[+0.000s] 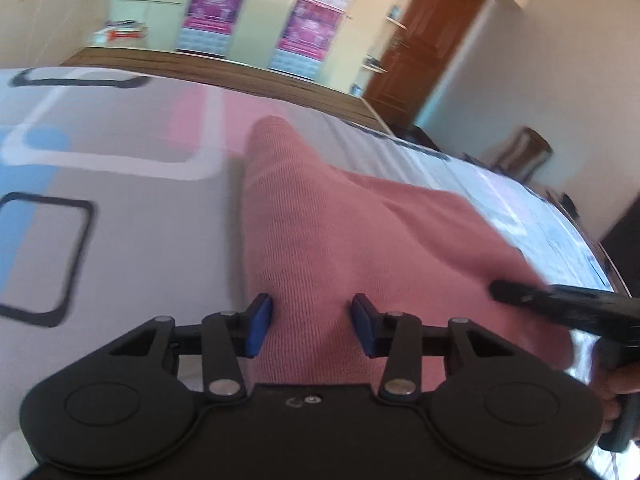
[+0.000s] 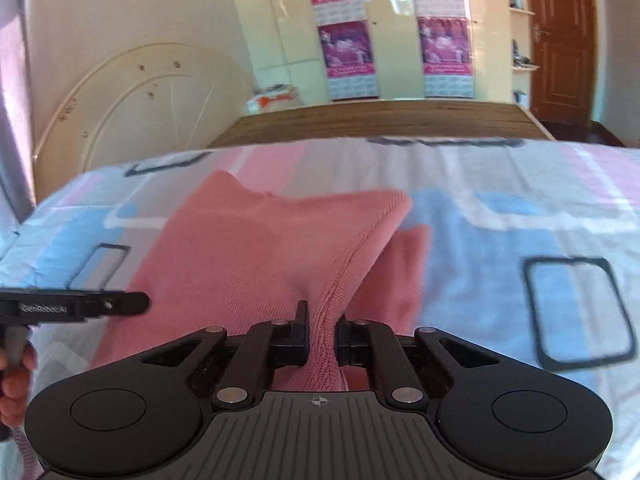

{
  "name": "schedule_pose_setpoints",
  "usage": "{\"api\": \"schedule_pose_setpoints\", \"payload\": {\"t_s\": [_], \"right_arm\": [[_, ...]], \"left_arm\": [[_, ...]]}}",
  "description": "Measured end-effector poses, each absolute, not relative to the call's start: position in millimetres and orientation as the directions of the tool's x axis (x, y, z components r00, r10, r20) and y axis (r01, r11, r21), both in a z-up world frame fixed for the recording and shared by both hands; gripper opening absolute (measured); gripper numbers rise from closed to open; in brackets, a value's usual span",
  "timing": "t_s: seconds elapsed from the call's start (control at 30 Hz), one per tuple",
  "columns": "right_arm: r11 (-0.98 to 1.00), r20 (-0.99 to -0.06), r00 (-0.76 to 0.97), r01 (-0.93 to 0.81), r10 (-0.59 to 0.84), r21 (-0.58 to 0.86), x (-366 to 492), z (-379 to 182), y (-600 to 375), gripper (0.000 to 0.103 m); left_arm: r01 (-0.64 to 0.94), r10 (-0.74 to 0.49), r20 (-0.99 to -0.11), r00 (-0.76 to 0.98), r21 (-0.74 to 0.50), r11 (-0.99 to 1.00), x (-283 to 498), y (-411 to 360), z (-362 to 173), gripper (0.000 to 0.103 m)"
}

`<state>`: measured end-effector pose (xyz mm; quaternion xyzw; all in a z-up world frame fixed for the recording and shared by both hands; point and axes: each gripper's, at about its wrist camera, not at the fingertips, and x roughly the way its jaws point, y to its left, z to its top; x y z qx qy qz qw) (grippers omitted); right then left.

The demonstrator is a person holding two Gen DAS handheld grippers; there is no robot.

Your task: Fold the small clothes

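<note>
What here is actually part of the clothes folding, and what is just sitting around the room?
Part of the job:
- pink knit garment
- right tongs, shut on its ribbed edge
- left tongs, open around a fold
- bed sheet underneath

Just lying about:
- books
- wall posters
- wooden door

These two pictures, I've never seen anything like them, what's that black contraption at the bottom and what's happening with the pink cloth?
Each black contraption is a hand-held gripper with two jaws; a person holds one in each hand, and a camera on each looks forward along its jaws. One picture comes from the left gripper, the other from the right gripper. A pink knitted garment lies on a bed with a patterned sheet. The right gripper's jaws are shut on a bunched ribbed edge of the garment. The left gripper's jaws stand apart with the cloth between them, not yet pinched.
</note>
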<state>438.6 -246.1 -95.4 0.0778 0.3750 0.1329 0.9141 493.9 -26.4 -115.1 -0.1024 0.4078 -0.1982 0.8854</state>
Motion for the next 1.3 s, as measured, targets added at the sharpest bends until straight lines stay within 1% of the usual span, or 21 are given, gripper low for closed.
{"api": "schedule_pose_setpoints", "payload": {"t_s": [0.07,0.17,0.2,0.23,0.27,0.3,0.4,0.47,0.53,0.57,0.6,0.67,0.77,0.87,0.93,0.97,1.03,1.1,1.17,1.23,1.3], "right_arm": [[0.952,-0.704,0.646,-0.135,0.295,0.275,443,-116,-256,0.008],[0.931,-0.691,0.640,-0.115,0.335,0.345,445,-128,-263,0.008],[0.928,-0.684,0.646,-0.112,0.340,0.355,444,-125,-265,0.011],[0.931,-0.680,0.655,-0.108,0.330,0.348,444,-120,-267,0.020],[0.943,-0.666,0.685,-0.094,0.295,0.320,441,-113,-270,0.024],[0.952,-0.640,0.722,-0.086,0.263,0.295,438,-107,-274,0.025],[0.970,-0.597,0.781,-0.050,0.185,0.237,448,-98,-282,0.025],[0.972,-0.581,0.792,-0.064,0.186,0.224,465,-98,-281,0.025],[0.972,-0.623,0.756,-0.080,0.203,0.220,490,-110,-276,0.021],[0.977,-0.666,0.720,-0.081,0.195,0.198,503,-121,-274,0.020],[0.983,-0.721,0.670,-0.073,0.174,0.169,514,-134,-272,0.020],[0.970,-0.714,0.670,-0.041,0.204,0.239,517,-141,-286,0.020],[0.971,-0.714,0.672,-0.036,0.198,0.235,511,-131,-291,0.020],[0.968,-0.653,0.726,-0.068,0.215,0.242,487,-109,-290,0.020],[0.960,-0.628,0.736,-0.112,0.253,0.256,470,-101,-287,0.020],[0.961,-0.639,0.722,-0.136,0.264,0.242,465,-100,-280,0.020],[0.976,-0.742,0.634,-0.135,0.217,0.170,475,-121,-262,0.020],[0.972,-0.736,0.636,-0.119,0.232,0.204,476,-128,-263,0.020],[0.968,-0.732,0.638,-0.098,0.241,0.233,474,-120,-268,0.020],[0.962,-0.688,0.678,-0.121,0.259,0.243,457,-102,-271,0.020],[0.954,-0.666,0.687,-0.147,0.289,0.261,439,-91,-275,0.020]], "left_arm": [[0.289,-0.377,-0.715,0.589,-0.249,0.924,497,-44,-116,0.044],[0.276,-0.353,-0.725,0.592,-0.229,0.933,503,-45,-111,0.047],[0.277,-0.345,-0.709,0.615,-0.216,0.936,501,-42,-105,0.046],[0.279,-0.338,-0.680,0.650,-0.200,0.939,500,-39,-95,0.044],[0.286,-0.344,-0.659,0.669,-0.199,0.937,501,-37,-88,0.044],[0.300,-0.363,-0.641,0.676,-0.210,0.930,507,-36,-82,0.044],[0.338,-0.393,-0.629,0.671,-0.212,0.917,539,-48,-80,0.044],[0.346,-0.396,-0.634,0.664,-0.209,0.915,560,-59,-89,0.044],[0.341,-0.360,-0.663,0.656,-0.165,0.925,582,-69,-105,0.046],[0.334,-0.290,-0.703,0.650,-0.079,0.939,590,-75,-117,0.049],[0.337,-0.264,-0.723,0.639,-0.046,0.940,595,-74,-127,0.051],[0.335,-0.279,-0.724,0.631,-0.071,0.940,598,-71,-125,0.052],[0.359,-0.283,-0.699,0.657,-0.040,0.932,585,-74,-108,0.045],[0.394,-0.328,-0.663,0.673,-0.054,0.918,564,-79,-95,0.046],[0.413,-0.330,-0.682,0.653,-0.045,0.910,559,-87,-103,0.047],[0.414,-0.298,-0.706,0.642,-0.008,0.910,561,-94,-111,0.047],[0.434,-0.273,-0.709,0.651,0.052,0.900,560,-103,-123,0.049],[0.436,-0.255,-0.708,0.658,0.082,0.896,557,-108,-122,0.049],[0.432,-0.258,-0.714,0.652,0.070,0.899,550,-104,-115,0.045],[0.436,-0.305,-0.691,0.656,0.017,0.900,532,-91,-102,0.045],[0.445,-0.315,-0.698,0.643,0.006,0.896,514,-83,-101,0.046]]}}
